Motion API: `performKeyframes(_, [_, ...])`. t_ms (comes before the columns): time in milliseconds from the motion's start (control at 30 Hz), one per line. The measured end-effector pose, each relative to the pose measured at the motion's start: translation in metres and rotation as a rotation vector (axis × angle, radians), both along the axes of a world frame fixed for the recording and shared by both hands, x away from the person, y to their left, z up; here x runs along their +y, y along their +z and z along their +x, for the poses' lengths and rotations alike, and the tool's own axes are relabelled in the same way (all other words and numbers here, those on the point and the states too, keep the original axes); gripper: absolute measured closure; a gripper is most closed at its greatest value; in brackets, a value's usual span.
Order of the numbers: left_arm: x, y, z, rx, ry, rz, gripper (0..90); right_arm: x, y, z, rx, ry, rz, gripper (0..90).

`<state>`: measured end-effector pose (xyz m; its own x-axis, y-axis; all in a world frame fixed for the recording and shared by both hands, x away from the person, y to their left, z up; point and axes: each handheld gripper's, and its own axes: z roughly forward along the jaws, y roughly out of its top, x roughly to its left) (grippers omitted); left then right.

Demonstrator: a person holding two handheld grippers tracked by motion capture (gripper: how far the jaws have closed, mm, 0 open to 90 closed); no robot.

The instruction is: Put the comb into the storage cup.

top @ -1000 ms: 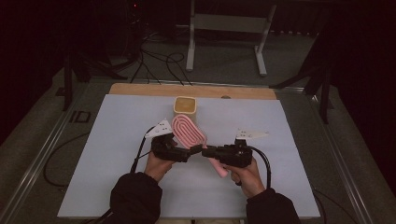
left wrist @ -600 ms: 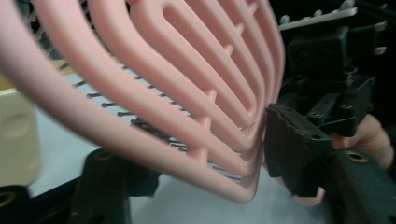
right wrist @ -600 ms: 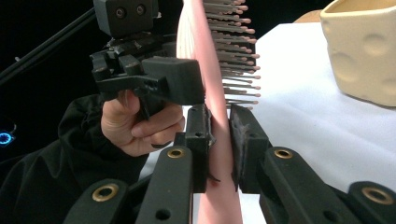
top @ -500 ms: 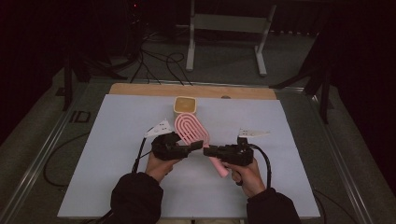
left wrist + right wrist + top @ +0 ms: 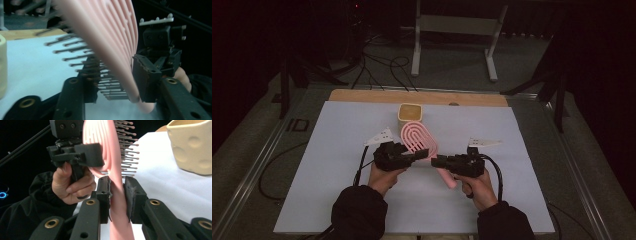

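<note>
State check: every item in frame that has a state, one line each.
hairbrush: held by both grippers, bristle side toward the table.
left gripper: fingers shut on the hairbrush head.
right gripper: fingers shut on the hairbrush handle at its neck.
cream cup: upright on the white mat, open top, apart from the hairbrush; contents cannot be told.
</note>
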<state>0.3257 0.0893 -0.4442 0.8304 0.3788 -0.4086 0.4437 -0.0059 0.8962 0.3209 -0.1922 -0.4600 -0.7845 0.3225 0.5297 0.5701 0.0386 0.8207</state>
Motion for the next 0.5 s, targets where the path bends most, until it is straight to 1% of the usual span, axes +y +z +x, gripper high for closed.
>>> performKeyframes(100, [0.0,-0.001,0.001,0.015,-0.006,-0.004,61.3,0.0,0.001,0.0,-0.012,-0.009,-0.02,74.1])
performKeyframes(167, [-0.001,-0.001,0.001,0.018,-0.007,-0.009,62.6,0.0,0.001,-0.001,-0.018,-0.015,-0.03,73.6])
performKeyframes(200, [-0.001,-0.001,0.001,0.019,-0.003,-0.01,62.6,0.001,0.001,-0.001,-0.025,-0.02,-0.044,73.4])
performKeyframes(333, [-0.002,0.0,0.002,0.032,0.008,0.008,64.2,0.005,0.004,-0.005,-0.077,-0.046,-0.127,74.4])
performKeyframes(433, [-0.002,0.001,0.001,0.028,0.023,0.024,64.7,0.01,0.007,-0.009,-0.125,-0.072,-0.195,76.7])
performKeyframes(500, [-0.002,0.002,0.0,0.029,0.032,0.022,64.9,0.013,0.009,-0.011,-0.149,-0.081,-0.217,76.3])
